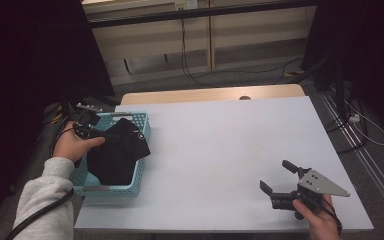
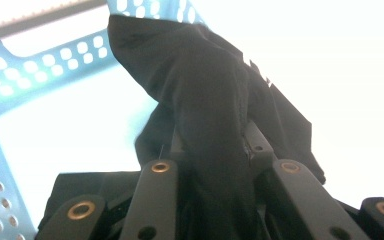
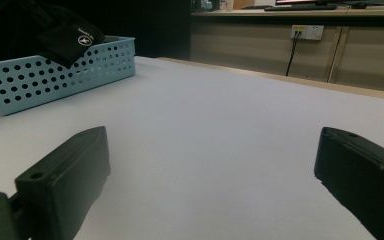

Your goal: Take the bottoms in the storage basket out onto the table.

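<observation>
High view: left gripper (image 1: 91,131) clamps a black fabric garment (image 1: 117,150) over the perforated light-blue plastic basket (image 1: 112,189) at the white table's (image 1: 220,150) left edge; near its right corner, right gripper (image 1: 276,181) rests with jaws spread, empty.

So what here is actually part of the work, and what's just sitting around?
Part of the work:
- black cloth, pinched in the left claw
- blue basket that the cloth hangs over
- white table under the basket

Just around:
- right claw, open above the bare table, holding nothing
- cables on the floor
- wall socket
</observation>
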